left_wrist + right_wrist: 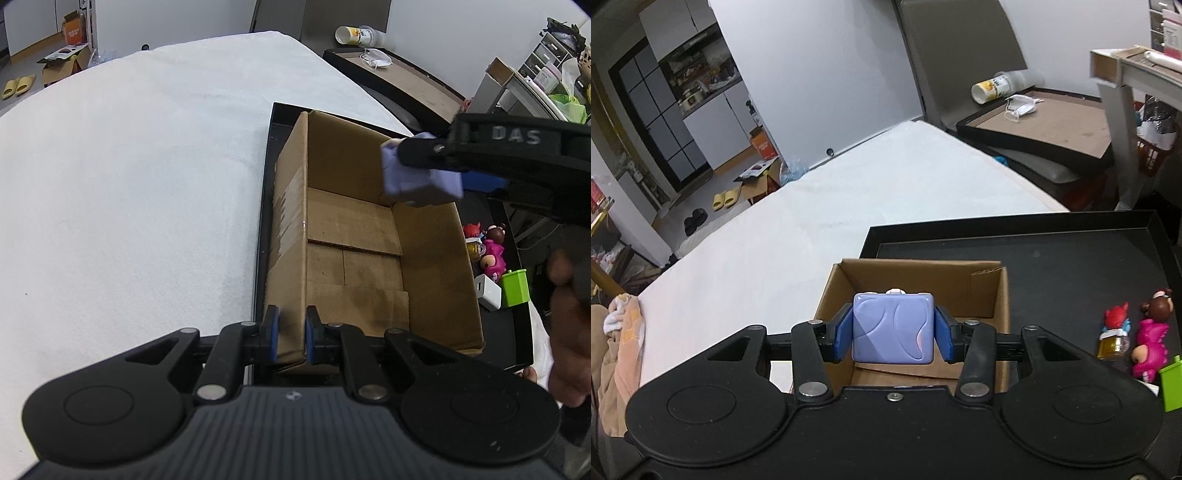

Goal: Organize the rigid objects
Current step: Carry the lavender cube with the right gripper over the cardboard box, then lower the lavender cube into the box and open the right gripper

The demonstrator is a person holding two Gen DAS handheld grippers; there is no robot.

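Observation:
An open cardboard box (pixel 369 236) stands in a black tray (pixel 264 206) on a white-covered table. My left gripper (pixel 291 334) is shut on the box's near left wall. My right gripper (pixel 893 334) is shut on a lilac cube-shaped toy (pixel 893 328) and holds it above the box (pixel 982 291). From the left wrist view the toy (pixel 417 177) hangs over the box's far right corner, with the right gripper's fingers (pixel 421 151) around it. The box is empty inside.
Small toys lie in the tray to the right of the box: a red figure (pixel 1115 314), a pink figure (pixel 1150 343), a green block (pixel 1172 384), a white charger (pixel 487 291). A second tray (pixel 1034 125) with a mask and bottle stands behind.

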